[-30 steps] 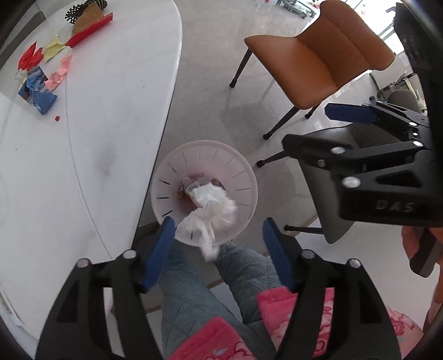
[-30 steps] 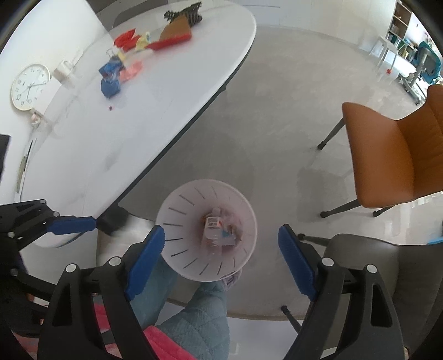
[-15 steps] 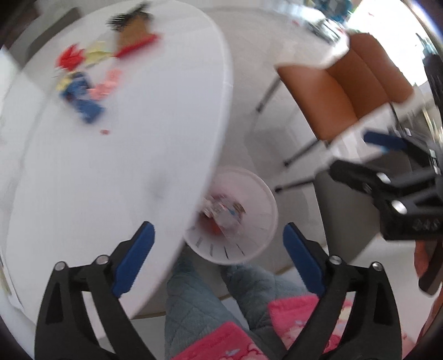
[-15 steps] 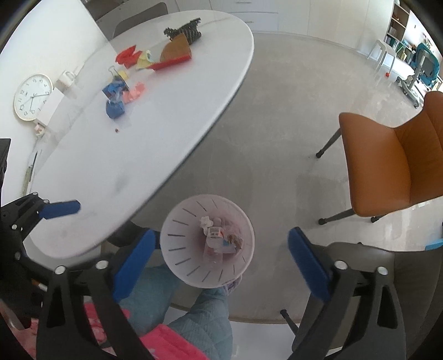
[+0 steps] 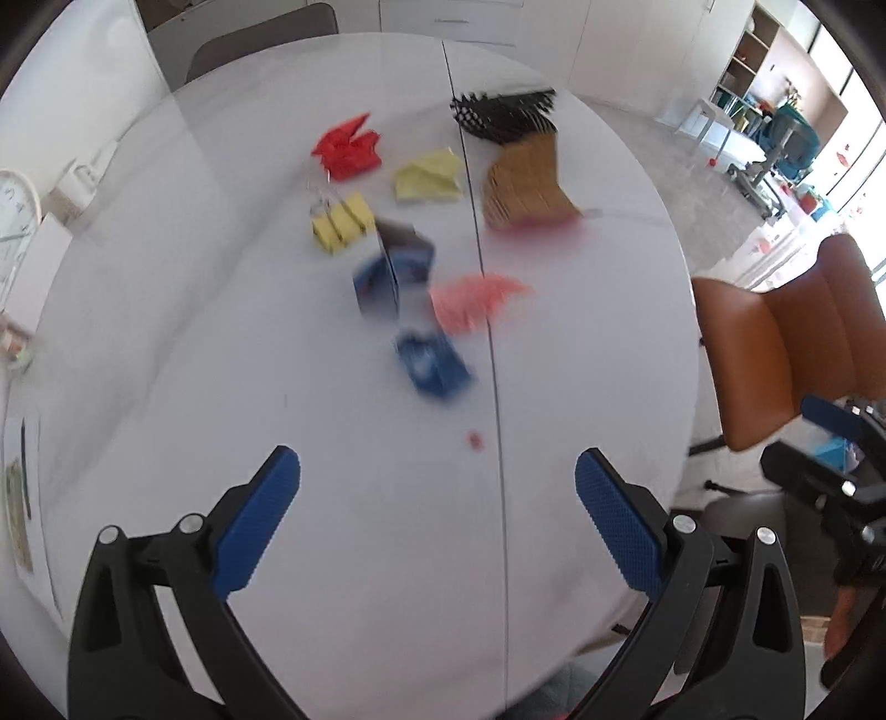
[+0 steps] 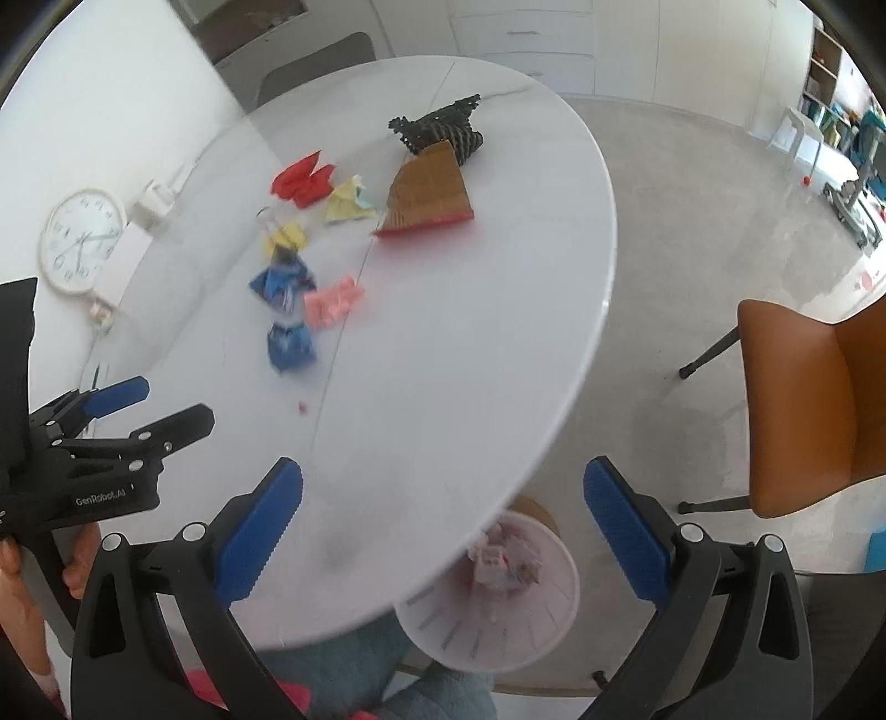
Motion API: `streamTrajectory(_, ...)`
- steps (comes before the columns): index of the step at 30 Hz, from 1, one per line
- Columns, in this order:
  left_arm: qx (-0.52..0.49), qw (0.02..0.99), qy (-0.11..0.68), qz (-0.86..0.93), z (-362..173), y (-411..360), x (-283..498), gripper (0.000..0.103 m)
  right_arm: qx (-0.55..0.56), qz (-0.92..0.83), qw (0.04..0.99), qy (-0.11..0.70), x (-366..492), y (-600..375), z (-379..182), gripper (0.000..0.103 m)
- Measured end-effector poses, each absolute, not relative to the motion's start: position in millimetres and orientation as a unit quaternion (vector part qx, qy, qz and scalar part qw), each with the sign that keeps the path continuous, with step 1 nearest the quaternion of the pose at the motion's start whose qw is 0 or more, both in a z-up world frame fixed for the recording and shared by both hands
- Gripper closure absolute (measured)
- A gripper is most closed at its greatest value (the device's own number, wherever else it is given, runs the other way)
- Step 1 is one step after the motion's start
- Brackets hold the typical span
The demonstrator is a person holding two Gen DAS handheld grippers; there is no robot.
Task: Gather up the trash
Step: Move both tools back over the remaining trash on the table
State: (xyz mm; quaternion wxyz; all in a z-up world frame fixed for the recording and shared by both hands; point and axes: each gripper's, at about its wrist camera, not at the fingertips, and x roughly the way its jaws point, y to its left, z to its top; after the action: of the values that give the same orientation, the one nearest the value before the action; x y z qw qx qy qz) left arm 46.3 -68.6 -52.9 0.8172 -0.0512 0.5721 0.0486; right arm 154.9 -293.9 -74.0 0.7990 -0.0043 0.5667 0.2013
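Trash lies on the white round table (image 5: 221, 343): a red wrapper (image 5: 348, 149), a yellow paper (image 5: 429, 177), a yellow folded piece (image 5: 340, 221), blue wrappers (image 5: 434, 363), a pink scrap (image 5: 470, 302), a brown cardboard piece (image 5: 526, 185) and a black mesh piece (image 5: 501, 113). My left gripper (image 5: 437, 515) is open and empty above the near table. My right gripper (image 6: 443, 526) is open and empty over the table edge. The white bin (image 6: 493, 609) with trash stands on the floor below it.
An orange chair (image 6: 814, 404) stands right of the table. A grey chair (image 5: 260, 33) is at the far side. A clock (image 6: 83, 241) and small white items sit at the left. The person's legs (image 6: 376, 664) are under the table edge.
Both grippers have swung up from the bin toward the table. The white tissue the left gripper let fall is in the bin. The table trash now lies ahead.
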Motion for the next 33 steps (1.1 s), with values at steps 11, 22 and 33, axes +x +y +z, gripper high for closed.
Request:
streamTrajectory(11,-0.031,0.805,0.593,0.01,-95.8,-30.7,147.4,0.008,0.017,0.175,0.793,0.583,227.9,-239.8,-98.2,0.002)
streamTrajectory(22,-0.038,0.789,0.613,-0.002,-122.4,-29.0,180.4,0.009,0.011,0.172,0.788,0.591,258.7,-218.8,-111.8,0.002)
streamTrajectory(33,-0.04,0.788,0.614,-0.016,-125.5,-19.7,180.7,0.018,0.012,0.184,0.776,0.603,267.2,-219.3,-124.3,0.002)
